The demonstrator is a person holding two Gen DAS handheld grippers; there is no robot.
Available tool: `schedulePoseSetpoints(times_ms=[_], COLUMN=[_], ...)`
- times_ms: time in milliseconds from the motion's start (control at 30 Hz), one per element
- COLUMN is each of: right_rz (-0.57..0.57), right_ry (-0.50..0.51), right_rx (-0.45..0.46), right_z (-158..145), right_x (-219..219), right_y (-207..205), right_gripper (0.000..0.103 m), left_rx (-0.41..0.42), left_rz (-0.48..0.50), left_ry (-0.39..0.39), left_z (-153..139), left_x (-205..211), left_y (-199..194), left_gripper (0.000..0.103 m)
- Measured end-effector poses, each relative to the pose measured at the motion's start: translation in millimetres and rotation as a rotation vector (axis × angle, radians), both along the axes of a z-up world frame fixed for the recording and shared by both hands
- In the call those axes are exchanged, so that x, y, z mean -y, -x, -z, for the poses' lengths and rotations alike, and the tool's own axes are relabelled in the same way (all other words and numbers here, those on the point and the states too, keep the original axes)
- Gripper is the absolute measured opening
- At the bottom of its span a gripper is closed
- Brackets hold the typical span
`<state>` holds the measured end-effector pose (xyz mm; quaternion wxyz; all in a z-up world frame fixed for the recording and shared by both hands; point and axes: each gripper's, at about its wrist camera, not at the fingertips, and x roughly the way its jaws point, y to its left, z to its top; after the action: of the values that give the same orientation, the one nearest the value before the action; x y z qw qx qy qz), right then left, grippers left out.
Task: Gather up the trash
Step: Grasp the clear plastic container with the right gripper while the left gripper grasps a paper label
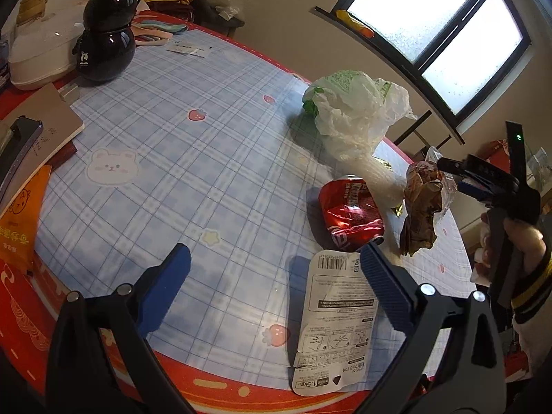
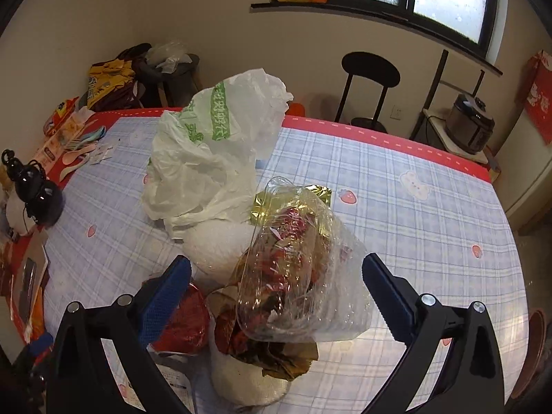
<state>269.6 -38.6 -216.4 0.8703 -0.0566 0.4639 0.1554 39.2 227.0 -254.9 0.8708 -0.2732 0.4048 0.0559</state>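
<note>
The left gripper (image 1: pixel 276 258) hovered low over the near part of the bench (image 1: pixel 207 158), its blue-padded fingers spread wide with nothing between them. A crushed red can (image 1: pixel 348 214) lay on the checked cloth just beyond the right-hand fingertip, and a flat white package card (image 1: pixel 333 324) with a barcode lay partly under that same finger, reaching to the bench's near red edge. Farther back stood a crumpled white plastic bag (image 1: pixel 355 114) with green print, close to the far edge of the bench.

The right gripper (image 2: pixel 276 272) appeared in the left wrist view at the right side, raised above the bench, with a crumpled wad of clear and brown wrapper (image 1: pixel 422 207) hanging at its fingertips. In its own view the fingers looked spread, with the wrapper (image 2: pixel 296 269) bulging up between them, so it could not be told whether they pinched it. Below the wrapper lay a white roll (image 2: pixel 241 372), and the red can (image 2: pixel 186 321) showed just inside the left-hand finger. The plastic bag (image 2: pixel 214 148) stood straight ahead of this gripper, with a scrap of gold foil (image 2: pixel 262 203) at its base.

A black gourd-shaped bottle (image 1: pixel 107 34) stood well apart at the bench's far left.
</note>
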Motion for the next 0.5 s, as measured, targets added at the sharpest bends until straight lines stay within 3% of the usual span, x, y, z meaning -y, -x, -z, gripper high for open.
schedulePoseSetpoints(times_ms=[133, 300, 500], right_rz=[0.041, 0.064, 0.078], right_ry=[-0.041, -0.154, -0.226], right_rx=[-0.075, -0.101, -0.093], right_z=[10, -1, -15], right_x=[10, 43, 80], right_y=[0, 8, 18], right_gripper=[0.079, 0.052, 0.043], left_rx=[-0.004, -0.016, -0.018], left_rz=[0.034, 0.048, 0.095], left_ry=[-0.009, 0.007, -0.004], left_z=[4, 10, 10], left_x=[10, 16, 37], left_y=[-1, -5, -16], left_gripper=[0.097, 0.097, 0.097])
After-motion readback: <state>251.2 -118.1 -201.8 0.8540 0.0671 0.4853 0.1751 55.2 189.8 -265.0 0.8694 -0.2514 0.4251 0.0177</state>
